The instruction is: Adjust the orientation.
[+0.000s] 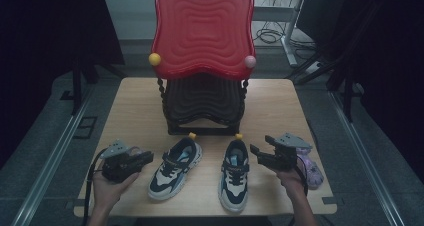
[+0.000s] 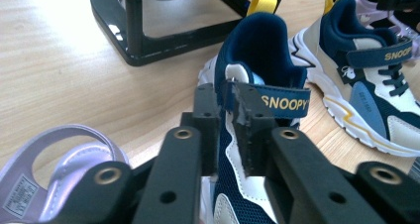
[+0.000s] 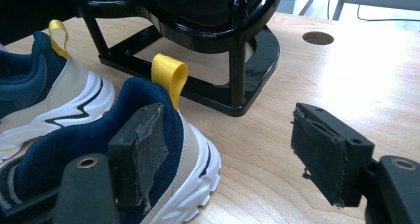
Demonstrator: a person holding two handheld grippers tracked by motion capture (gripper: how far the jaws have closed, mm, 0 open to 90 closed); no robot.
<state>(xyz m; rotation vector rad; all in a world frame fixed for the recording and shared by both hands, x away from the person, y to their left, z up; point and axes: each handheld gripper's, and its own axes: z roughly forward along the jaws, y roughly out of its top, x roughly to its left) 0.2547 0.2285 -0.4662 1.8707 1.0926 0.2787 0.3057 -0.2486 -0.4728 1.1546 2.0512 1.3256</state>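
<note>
Left gripper (image 1: 145, 158) low at the near left of the table (image 1: 135, 106), jaws narrowed onto the collar and strap edge of the left shoe (image 1: 175, 168), pads (image 2: 250, 135) pressing the navy fabric beside the "SNOOPY" strap; right gripper (image 1: 257, 153) at the near right, jaws spread wide, nothing clamped, one pad (image 3: 141, 149) just beside the heel collar of the right shoe (image 1: 235, 176), the other pad over bare wood; both shoes flat on the table in front of the black rack (image 1: 202, 111), toes toward the near edge, yellow heel loops (image 1: 192, 135) toward the rack; red tray (image 1: 202, 31) upright on top of the rack; lilac sandal (image 1: 312, 168) near the right gripper, another lilac sandal (image 2: 59, 174) beside the left.
</note>
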